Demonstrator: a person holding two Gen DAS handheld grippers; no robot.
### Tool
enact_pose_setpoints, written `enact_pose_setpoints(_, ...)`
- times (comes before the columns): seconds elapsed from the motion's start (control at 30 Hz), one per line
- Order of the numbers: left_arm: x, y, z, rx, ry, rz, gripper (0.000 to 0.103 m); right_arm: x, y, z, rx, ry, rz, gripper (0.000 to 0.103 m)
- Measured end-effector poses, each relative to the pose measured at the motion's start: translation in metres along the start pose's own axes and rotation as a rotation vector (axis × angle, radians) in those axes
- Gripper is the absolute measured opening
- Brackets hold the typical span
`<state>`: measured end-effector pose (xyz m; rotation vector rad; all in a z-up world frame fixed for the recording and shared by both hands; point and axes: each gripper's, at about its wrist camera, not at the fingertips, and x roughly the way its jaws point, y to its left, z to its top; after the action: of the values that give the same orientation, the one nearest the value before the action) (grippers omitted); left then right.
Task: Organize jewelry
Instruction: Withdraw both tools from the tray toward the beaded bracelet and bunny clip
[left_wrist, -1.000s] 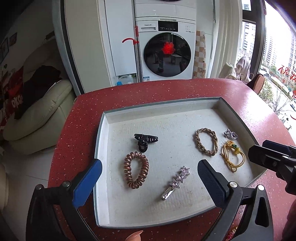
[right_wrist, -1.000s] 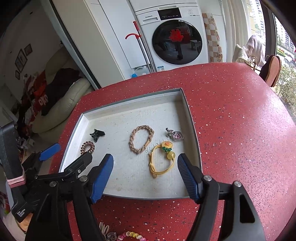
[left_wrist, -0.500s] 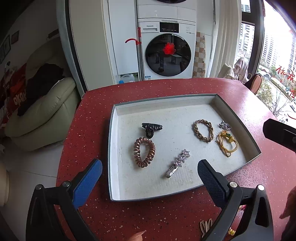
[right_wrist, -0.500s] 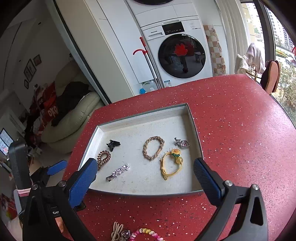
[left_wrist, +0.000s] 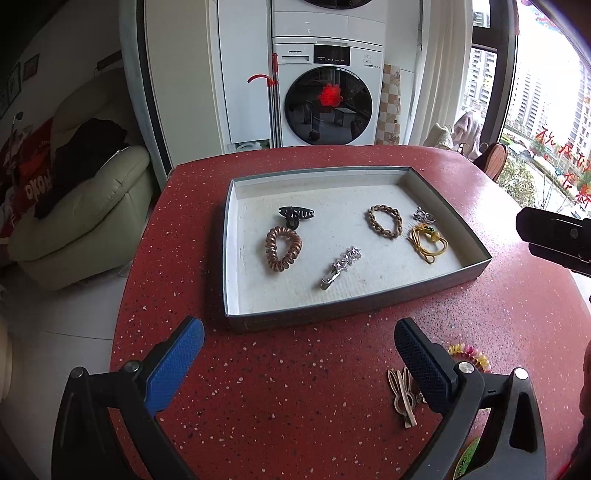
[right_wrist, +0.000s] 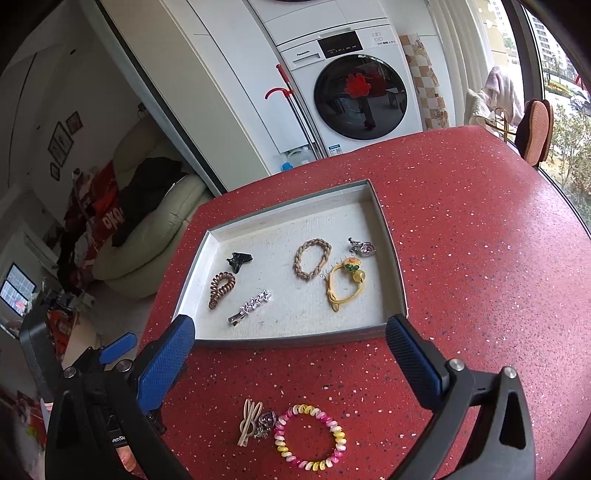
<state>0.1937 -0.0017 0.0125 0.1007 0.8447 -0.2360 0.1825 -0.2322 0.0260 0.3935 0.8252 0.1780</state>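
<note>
**Open surface in front, walled tray beyond**

Both pairs of jaws stand wide apart with nothing between them. The red surface (left_wrist: 295, 387) between the left gripper (left_wrist: 299, 362) and the tray (left_wrist: 332, 312) is bare. In front of the right gripper (right_wrist: 290, 363) lie a beige clip (right_wrist: 248, 421) and a multicoloured coil bracelet (right_wrist: 310, 437), touching a small charm between them. The tray's raised rim bars a low, level approach; entry is from above. Inside, free floor lies along the far wall and the near edge, between the star clip (right_wrist: 250, 305) and yellow tie (right_wrist: 345, 284).
</note>
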Motion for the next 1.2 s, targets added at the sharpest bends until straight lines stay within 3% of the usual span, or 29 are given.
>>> enact_pose_setpoints(0.5,-0.002,-0.011,-0.055,-0.004,0.076,-0.027,0.103,-0.016,-0.031,-0.064,0.039,0.109,-0.053,0.103)
enact_pose_setpoints(0.73,0.005,-0.025,-0.064,0.029,0.099,-0.034,0.103,-0.011,-0.043,-0.088,0.049,0.162,-0.123,0.103)
enact_pose_setpoints(1.0,0.018,-0.040,-0.068,0.075,0.132,-0.021,0.103,-0.004,-0.038,-0.095,-0.033,0.184,-0.200,0.103)
enact_pose_setpoints(1.17,0.026,-0.043,-0.068,0.082,0.141,0.000,0.103,0.008,-0.031,-0.095,-0.082,0.208,-0.227,0.096)
enact_pose_setpoints(1.2,0.027,-0.043,-0.068,0.080,0.142,0.000,0.103,0.010,-0.030,-0.094,-0.092,0.213,-0.229,0.090)
